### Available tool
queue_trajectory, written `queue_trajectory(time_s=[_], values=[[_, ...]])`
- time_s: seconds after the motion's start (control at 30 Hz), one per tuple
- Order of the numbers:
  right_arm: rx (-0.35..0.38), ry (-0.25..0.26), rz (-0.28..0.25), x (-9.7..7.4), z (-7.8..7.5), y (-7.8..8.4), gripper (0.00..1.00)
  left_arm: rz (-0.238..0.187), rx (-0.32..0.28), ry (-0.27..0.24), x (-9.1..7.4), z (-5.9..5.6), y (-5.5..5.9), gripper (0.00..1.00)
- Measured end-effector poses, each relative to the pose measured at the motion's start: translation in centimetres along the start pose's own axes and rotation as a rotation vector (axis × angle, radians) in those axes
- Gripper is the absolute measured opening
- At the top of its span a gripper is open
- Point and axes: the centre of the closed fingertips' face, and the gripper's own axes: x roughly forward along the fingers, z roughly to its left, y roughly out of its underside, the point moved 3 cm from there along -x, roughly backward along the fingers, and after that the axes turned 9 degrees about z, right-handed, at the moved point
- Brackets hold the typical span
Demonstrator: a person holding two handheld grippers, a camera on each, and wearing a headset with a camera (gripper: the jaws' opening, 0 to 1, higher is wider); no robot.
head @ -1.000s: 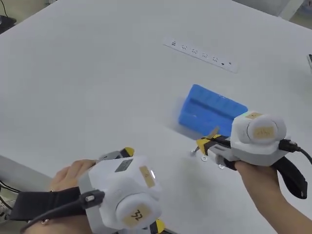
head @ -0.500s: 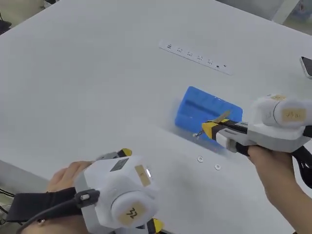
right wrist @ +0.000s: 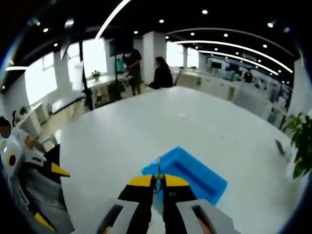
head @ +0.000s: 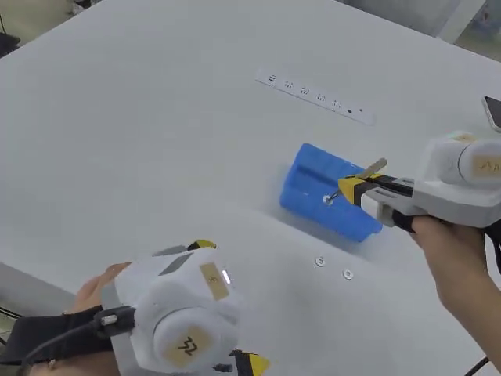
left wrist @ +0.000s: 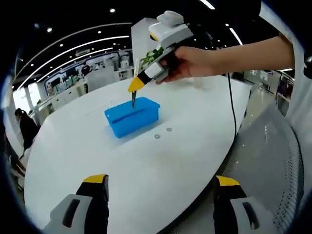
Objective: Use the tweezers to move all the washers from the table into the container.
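Bright, even light comes from ceiling spots and strips, seen in both gripper views. The white desk (head: 156, 117) looks nearly washed out. A soft shadow edges the box (head: 313, 176) beneath the right hand-held gripper (head: 350, 190). The left hand-held gripper (head: 227, 304) looks soft. Fisheye edges bend.

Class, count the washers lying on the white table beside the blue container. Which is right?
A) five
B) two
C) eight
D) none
B: two washers lie apart on the table, just beside the blue container.
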Motion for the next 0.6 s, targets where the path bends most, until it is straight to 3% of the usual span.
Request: queue_trajectory(time_s=[0.3,0.6], values=[[-0.005,0.009,-0.001,2.0,-1.8,-0.6,0.03,-0.078,0.037,0.006,0.7,0.3,-4.1,0.92],[0.019,0.008,0.027,4.5,-3.5,-0.1,0.03,-0.086,0.055,0.025,2.8,1.1,-5.0,0.92]])
